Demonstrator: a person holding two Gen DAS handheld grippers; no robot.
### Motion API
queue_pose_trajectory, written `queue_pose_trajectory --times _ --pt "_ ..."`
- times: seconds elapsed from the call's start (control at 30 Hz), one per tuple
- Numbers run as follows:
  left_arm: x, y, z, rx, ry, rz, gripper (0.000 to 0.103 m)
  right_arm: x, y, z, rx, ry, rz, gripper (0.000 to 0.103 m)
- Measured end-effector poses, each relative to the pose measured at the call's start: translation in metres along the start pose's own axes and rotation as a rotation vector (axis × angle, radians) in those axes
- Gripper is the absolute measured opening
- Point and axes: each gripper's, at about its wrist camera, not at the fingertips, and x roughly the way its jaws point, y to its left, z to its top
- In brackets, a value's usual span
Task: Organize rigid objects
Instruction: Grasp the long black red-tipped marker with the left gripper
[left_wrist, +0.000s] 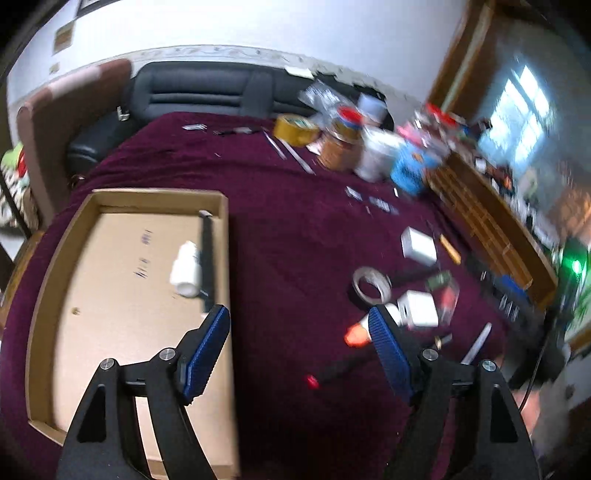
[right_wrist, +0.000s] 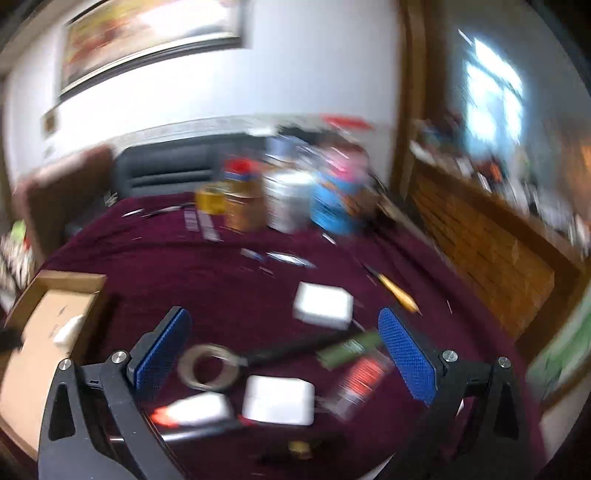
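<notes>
Rigid objects lying scattered on maroon cloth (left_wrist: 295, 229); white bottle (left_wrist: 186, 269) already resting in cardboard box (left_wrist: 155, 197). Left gripper (left_wrist: 299, 328) hanging released, empty. Right gripper (right_wrist: 284, 332) gaping over white adapter (right_wrist: 279, 400), risking knocking tape ring (right_wrist: 210, 367) through blurred aim.

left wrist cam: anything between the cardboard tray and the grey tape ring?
Nothing: only bare maroon cloth lies between the cardboard tray and the grey tape ring in the left wrist view.

You are facing a maroon tabletop (left_wrist: 295, 229), plain tan cardboard box (left_wrist: 122, 280) holding a white bottle (left_wrist: 186, 267), blue dimpled pads (left_wrist: 208, 347) showing on black hand-held grippers, white adapter (right_wrist: 322, 304) lying nearby.
</notes>
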Motion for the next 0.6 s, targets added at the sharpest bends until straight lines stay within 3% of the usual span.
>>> queue_pose_trajectory --times 0.07,0.17,0.27,0.43,0.53,0.6 --pt "0.013 -0.017 -0.007 0.026 0.039 0.005 0.072 0.011 -0.038 -0.007 0.104 0.033 -0.006 0.102" --pt "0.031 -0.036 -0.016 0.051 0.082 0.032 0.072 0.013 -0.066 -0.018 0.175 0.015 0.022 0.102" --pt "0.047 -0.049 -0.025 0.094 0.105 0.072 0.072 0.019 -0.081 -0.019 0.234 0.038 0.057 0.102" --pt "0.068 -0.074 -0.044 0.280 0.107 0.203 0.072 0.032 -0.090 -0.020 0.300 0.107 0.137 0.102" --pt "0.082 -0.079 -0.051 0.301 0.152 0.203 0.072 0.036 -0.088 -0.024 0.309 0.134 0.174 0.102" --pt "0.088 -0.084 -0.057 0.312 0.191 0.160 0.066 0.038 -0.085 -0.025 0.302 0.145 0.178 0.102"
